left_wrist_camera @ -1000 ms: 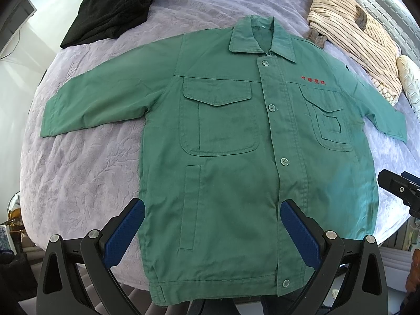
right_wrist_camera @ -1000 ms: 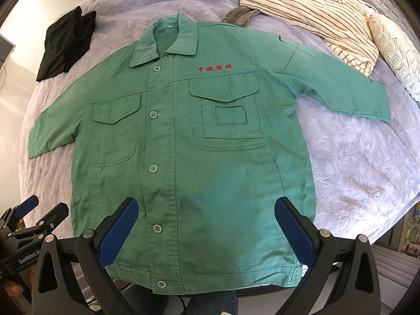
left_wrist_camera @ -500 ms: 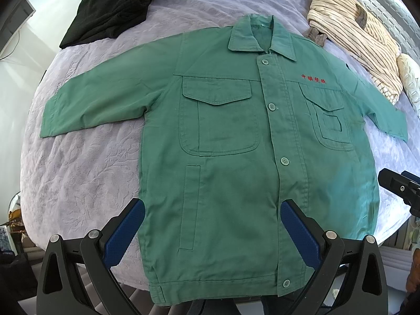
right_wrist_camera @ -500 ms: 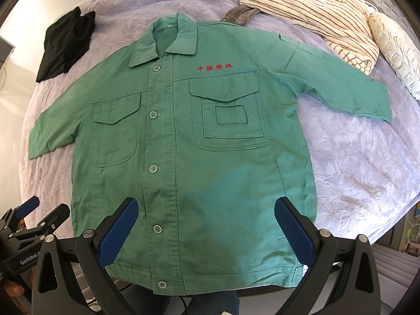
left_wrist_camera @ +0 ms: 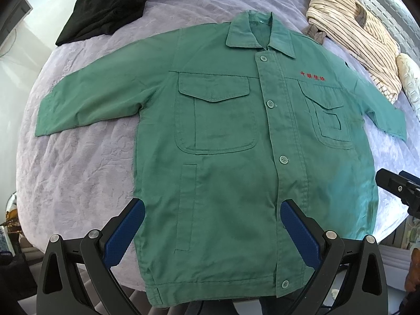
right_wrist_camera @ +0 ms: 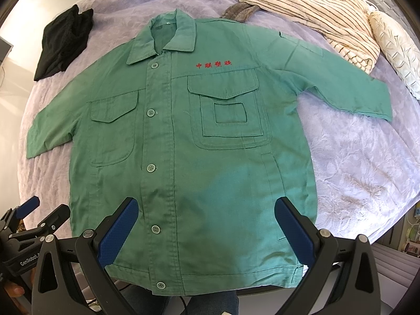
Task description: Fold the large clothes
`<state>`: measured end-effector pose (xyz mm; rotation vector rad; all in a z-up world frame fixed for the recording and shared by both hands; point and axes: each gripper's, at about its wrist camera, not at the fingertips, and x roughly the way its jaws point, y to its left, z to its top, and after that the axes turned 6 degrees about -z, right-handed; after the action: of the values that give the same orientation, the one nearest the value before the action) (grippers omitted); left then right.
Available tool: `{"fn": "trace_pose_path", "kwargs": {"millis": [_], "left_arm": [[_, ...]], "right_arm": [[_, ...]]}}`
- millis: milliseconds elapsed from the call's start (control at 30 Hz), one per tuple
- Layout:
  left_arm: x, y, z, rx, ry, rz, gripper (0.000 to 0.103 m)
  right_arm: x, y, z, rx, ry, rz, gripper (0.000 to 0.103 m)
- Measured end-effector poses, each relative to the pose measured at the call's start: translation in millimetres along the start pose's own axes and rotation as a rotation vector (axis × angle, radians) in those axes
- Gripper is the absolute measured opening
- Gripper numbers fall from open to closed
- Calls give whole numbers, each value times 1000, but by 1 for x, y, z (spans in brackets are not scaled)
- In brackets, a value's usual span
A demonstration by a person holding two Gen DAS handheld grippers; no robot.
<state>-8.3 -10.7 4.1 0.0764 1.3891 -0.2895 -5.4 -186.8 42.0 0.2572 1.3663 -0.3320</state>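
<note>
A green button-up work jacket [left_wrist_camera: 225, 157] lies flat and face up on a lavender bedspread [left_wrist_camera: 78, 173], collar away from me, both sleeves spread out; it also shows in the right wrist view [right_wrist_camera: 189, 157]. Red lettering sits above one chest pocket. My left gripper [left_wrist_camera: 212, 228] is open and empty, held above the jacket's lower hem. My right gripper [right_wrist_camera: 206, 225] is open and empty, also above the hem. The left gripper shows at the lower left of the right wrist view [right_wrist_camera: 29, 223].
A folded black garment [left_wrist_camera: 105, 8] lies at the far left of the bed. A cream striped garment [right_wrist_camera: 309, 8] and a pale pillow [right_wrist_camera: 399, 52] lie at the far right. The bed's near edge runs just under the jacket hem.
</note>
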Motion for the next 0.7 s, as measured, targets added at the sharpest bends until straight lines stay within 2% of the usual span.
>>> {"fn": "trace_pose_path", "kwargs": {"millis": [133,267,467,700], "left_arm": [[7,12,2,-32,4,-29,103],[13,45,5,-103,-9,-50,103],[26,122,13,-243,-52,-49,103],[40,235,28,-396,-149,-26,103]], "right_arm": [[5,6,0,-12,10,-1,103],[14,23,1,-37,31,10,103],[31,75,1,-117,61,39,103],[64,144,-2,-182,100,91,103]]}}
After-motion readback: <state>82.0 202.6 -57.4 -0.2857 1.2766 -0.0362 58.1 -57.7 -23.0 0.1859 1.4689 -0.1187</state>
